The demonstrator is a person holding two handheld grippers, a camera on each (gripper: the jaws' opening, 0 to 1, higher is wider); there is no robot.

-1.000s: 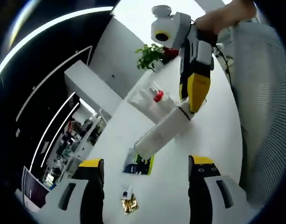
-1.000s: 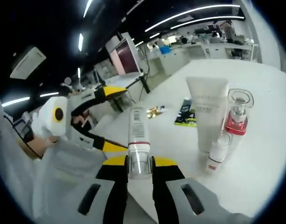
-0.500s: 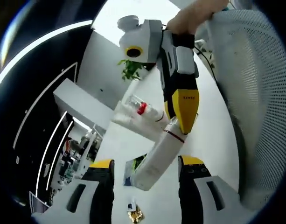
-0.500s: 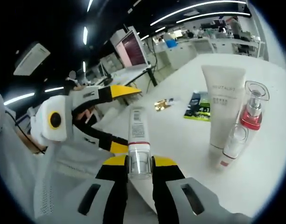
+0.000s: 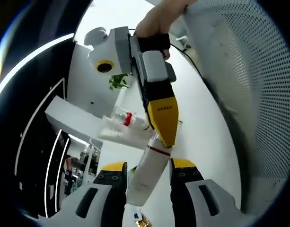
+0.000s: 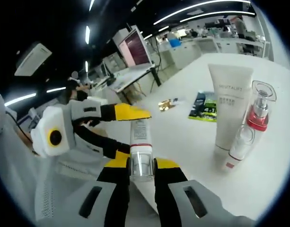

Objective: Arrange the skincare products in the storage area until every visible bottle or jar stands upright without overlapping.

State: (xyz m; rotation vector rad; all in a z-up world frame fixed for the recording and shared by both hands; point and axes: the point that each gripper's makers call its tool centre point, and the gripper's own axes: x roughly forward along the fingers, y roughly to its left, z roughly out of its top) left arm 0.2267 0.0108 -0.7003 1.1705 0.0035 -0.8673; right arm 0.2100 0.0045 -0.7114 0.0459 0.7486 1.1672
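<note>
On the white desk [image 6: 277, 156], which you can take as your landmark, the skincare group stands toward its right side in the right gripper view. Largest of them is the white tube [image 6: 228, 109], upright on its cap with grey lettering on its face. Touching or just in front of it stand the red-collared pump bottle [image 6: 259, 113] under a clear cap and the small clear bottle [image 6: 240, 147] with a red band at its foot; both are upright. Behind the tube, flat on the desk, lies a green and black packet [image 6: 204, 107], and further back a small gold sachet [image 6: 166, 104].

Your right gripper [image 6: 141, 170] has its jaws closed narrow on the clear cap end of a slim white bottle [image 6: 140, 137], which is lifted off the desk and points away from you, a red line around its neck. In the left gripper view you see that same right gripper [image 5: 164, 137] come in from above, gripped by your hand [image 5: 156, 21], with the slim white bottle [image 5: 148, 175] hanging down from it.

Your left gripper [image 5: 145, 189] has its jaws open wide on either side of the bottle's lower body; whether they touch it cannot be told. In the right gripper view the left gripper [image 6: 130, 112] reaches to the bottle's far end.

A mesh chair back [image 5: 249, 85] stands beside the desk.
</note>
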